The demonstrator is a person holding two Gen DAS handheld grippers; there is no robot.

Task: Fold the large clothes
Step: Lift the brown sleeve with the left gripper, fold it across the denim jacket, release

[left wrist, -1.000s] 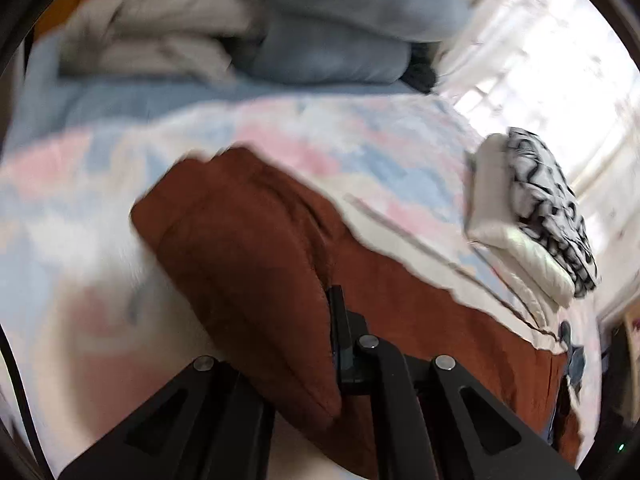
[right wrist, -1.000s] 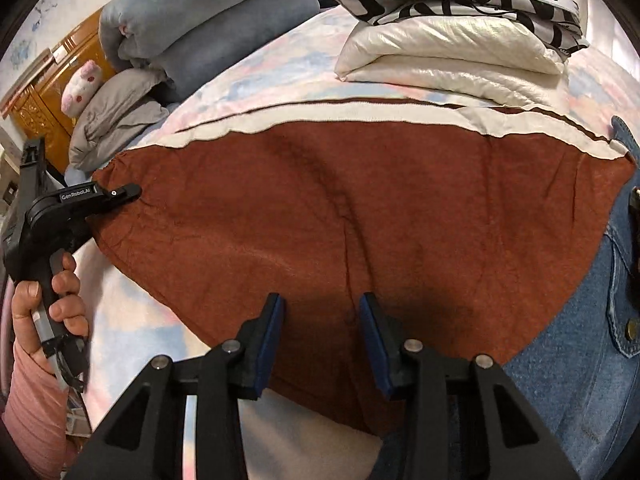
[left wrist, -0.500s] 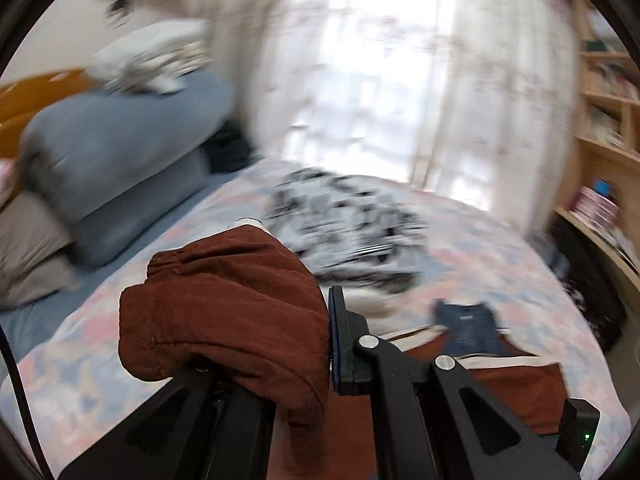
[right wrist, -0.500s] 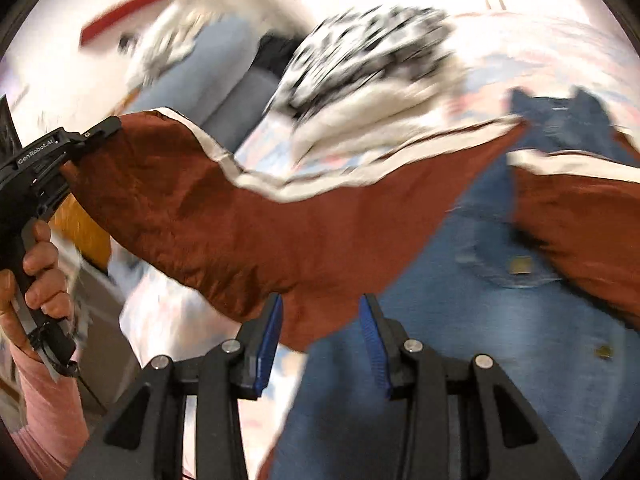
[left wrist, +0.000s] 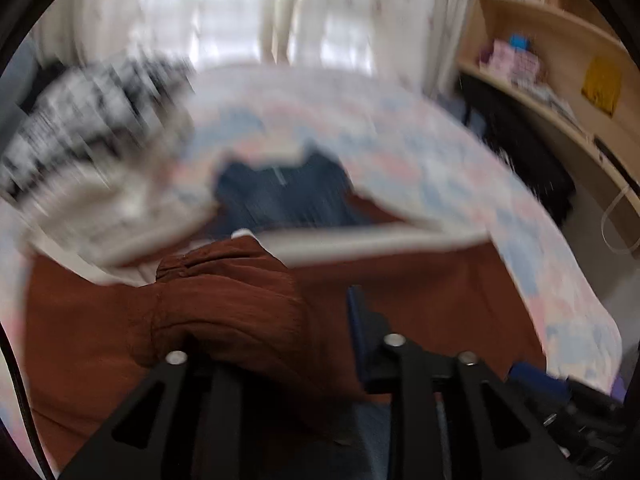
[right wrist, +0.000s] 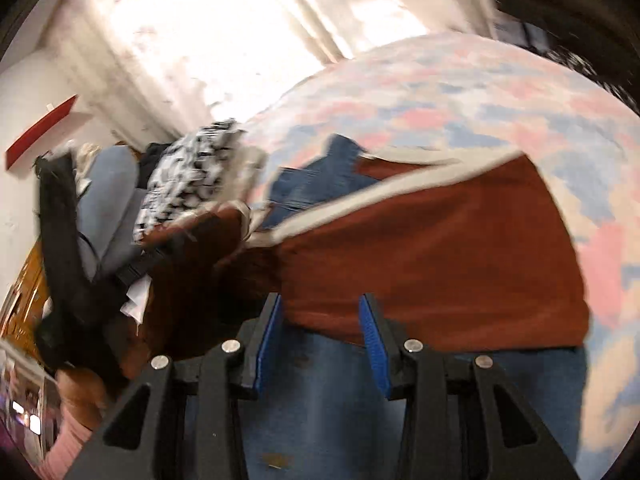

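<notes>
Rust-brown garment (left wrist: pixel 420 292) lies spread on the bed (left wrist: pixel 440 152), cream trim (left wrist: pixel 360 240) along its far edge. One gathered corner (left wrist: pixel 228 292) of it is bunched over the left gripper (left wrist: pixel 320 320); the cloth sits draped on the left-side finger and between the fingers, so the left looks clenched on that corner, though blur and the cloth covering one finger make the pinch hard to confirm.

In the right wrist view the same garment (right wrist: pixel 432 248) covers the middle of the bed, with a blue denim piece (right wrist: pixel 320 392) under it, showing at the near edge and again past the trim. Right gripper (right wrist: pixel 320 320) hangs just above the denim/brown boundary, blue pads (right wrist: pixel 370 332) apart, nothing between them: released.

Left gripper body (right wrist: pixel 68 248) shows at the left of the right view, lifted corner of the brown cloth (right wrist: pixel 208 236) beside it, heavily smeared.

Farther out: bedspread in pink/blue patches (right wrist: pixel 480 100), a black-and-white patterned folded item (right wrist: pixel 188 176) on a pale folded one near the bed's far-left side, grey-blue bedding (right wrist: pixel 108 184) behind. Curtains (left wrist: pixel 240 12) at the window, wooden shelves (left wrist: pixel 560 60) on the right.
</notes>
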